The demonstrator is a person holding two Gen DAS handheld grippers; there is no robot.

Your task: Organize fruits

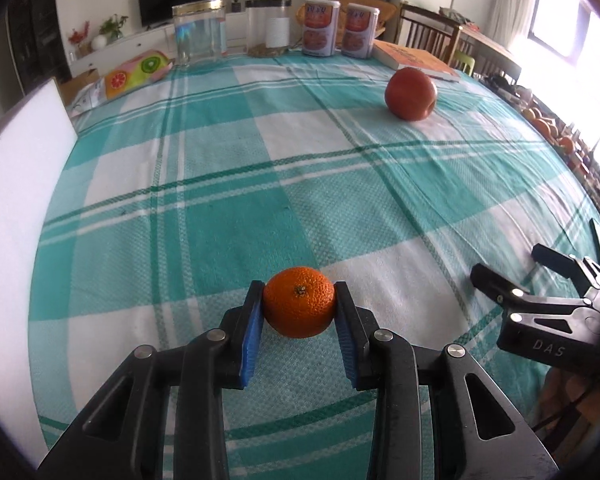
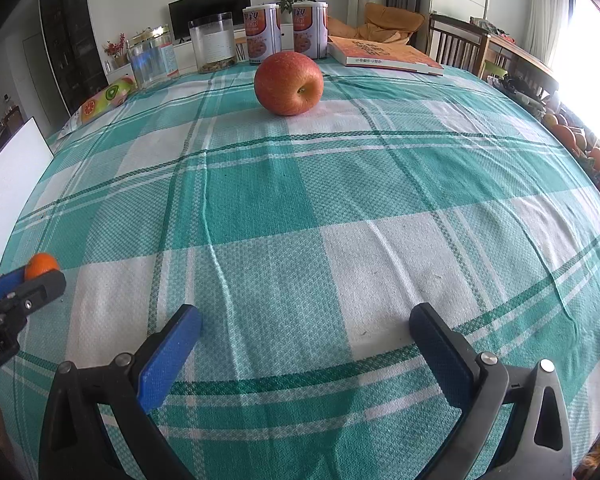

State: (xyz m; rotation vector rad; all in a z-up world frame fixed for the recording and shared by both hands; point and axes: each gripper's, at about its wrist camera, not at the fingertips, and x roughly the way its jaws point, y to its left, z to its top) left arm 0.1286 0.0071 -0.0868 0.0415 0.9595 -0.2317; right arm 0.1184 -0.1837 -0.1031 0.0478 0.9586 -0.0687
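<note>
Gripping a mandarin (image 1: 299, 307) between blue ribbed pads (image 1: 253, 334), left gripper (image 1: 299, 304) closed on the fruit at its tips, stem scar facing up, fruit low over or resting on the checked tablecloth (image 1: 228, 216); contact with the cloth hard to tell. Judged as early in the sorting: one fruit in hand, none visibly placed anywhere, no bowl or tray for fruit in sight. Spread wide and holding nothing, right gripper (image 2: 305, 322) just above the cloth, well short of the apple (image 2: 289, 82) lying straight ahead of it, far from its tips. Apple on its side, stem hollow turned toward the right gripper, so still untouched and left to do. Seen from the left gripper, same apple ahead and off to the right, well apart. Mandarin skin pebbled, bright orange, slightly flattened round; likely to give a little under the pads. Apple smooth, waxy, red streaked with yellow, firm and prone to roll. Cloth woven, waffle-textured, teal and white, with a few raised creases ahead of the right gripper. Beyond the apple, at the far table edge: two printed tins (image 2: 284, 30), clear plastic jars (image 2: 213, 43), an orange paperback (image 2: 384, 55). Left of the left gripper, a white foam board (image 1: 16, 208) standing on edge.
</note>
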